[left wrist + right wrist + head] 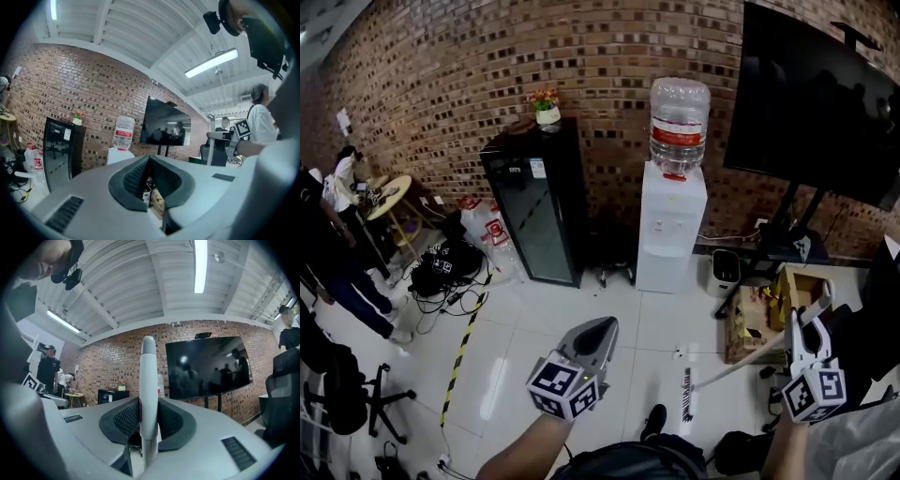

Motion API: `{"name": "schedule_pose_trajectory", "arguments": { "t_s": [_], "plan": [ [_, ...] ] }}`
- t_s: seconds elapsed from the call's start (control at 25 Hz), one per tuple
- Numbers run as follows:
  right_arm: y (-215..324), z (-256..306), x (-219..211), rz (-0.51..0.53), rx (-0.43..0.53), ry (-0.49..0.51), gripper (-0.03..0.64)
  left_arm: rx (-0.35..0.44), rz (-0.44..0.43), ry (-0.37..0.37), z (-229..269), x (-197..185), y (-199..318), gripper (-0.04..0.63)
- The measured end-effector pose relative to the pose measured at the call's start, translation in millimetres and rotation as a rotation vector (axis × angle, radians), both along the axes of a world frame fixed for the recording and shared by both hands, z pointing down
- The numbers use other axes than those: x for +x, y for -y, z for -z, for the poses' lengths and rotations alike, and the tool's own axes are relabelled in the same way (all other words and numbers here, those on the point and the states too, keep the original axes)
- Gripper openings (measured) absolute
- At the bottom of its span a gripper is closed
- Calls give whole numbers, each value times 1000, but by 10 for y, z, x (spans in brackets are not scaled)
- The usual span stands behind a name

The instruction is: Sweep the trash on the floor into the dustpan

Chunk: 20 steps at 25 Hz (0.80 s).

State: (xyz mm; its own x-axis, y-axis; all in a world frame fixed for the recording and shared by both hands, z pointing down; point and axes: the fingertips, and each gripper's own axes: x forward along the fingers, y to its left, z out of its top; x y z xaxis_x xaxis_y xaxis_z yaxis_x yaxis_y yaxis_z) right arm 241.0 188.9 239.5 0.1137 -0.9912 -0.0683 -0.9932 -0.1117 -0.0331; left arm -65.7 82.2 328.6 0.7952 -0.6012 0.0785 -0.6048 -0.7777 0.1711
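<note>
In the head view my right gripper (807,322) is shut on the pale handle of a broom (736,363), which slants down to the left to a dark brush head (685,395) on the white floor. The right gripper view shows that handle (148,394) upright, clamped between the black pads (125,417). A small white scrap (678,354) lies just above the brush head. My left gripper (602,327) hovers over the floor at bottom centre, jaws together and holding nothing; in the left gripper view (149,160) its pads meet at the tip. No dustpan is in view.
A water dispenser (672,225) and a black cabinet (534,202) stand against the brick wall. An open cardboard box (746,323), a small white bin (725,272) and a TV stand (787,239) sit at right. Cables (450,272) and striped tape (464,342) lie at left. People stand far left.
</note>
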Motion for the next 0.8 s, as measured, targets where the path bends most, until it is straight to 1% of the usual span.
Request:
{"name": "schedule_pose_trajectory", "arguments": {
  "t_s": [0.2,0.32,0.52,0.64,0.8],
  "plan": [
    [507,-74,408,28,5,29,106,7,6,9,76,550,559,11],
    [826,-128,690,36,4,61,106,9,-4,31,65,905,855,11],
    [1262,-138,1064,81,7,71,106,4,3,43,41,1409,1262,11],
    [1486,-210,1166,104,-3,68,106,-11,1,41,-16,1600,1474,11],
    [1751,-289,1216,90,-14,58,106,-21,-23,38,-9,1737,1745,11]
  ]
}}
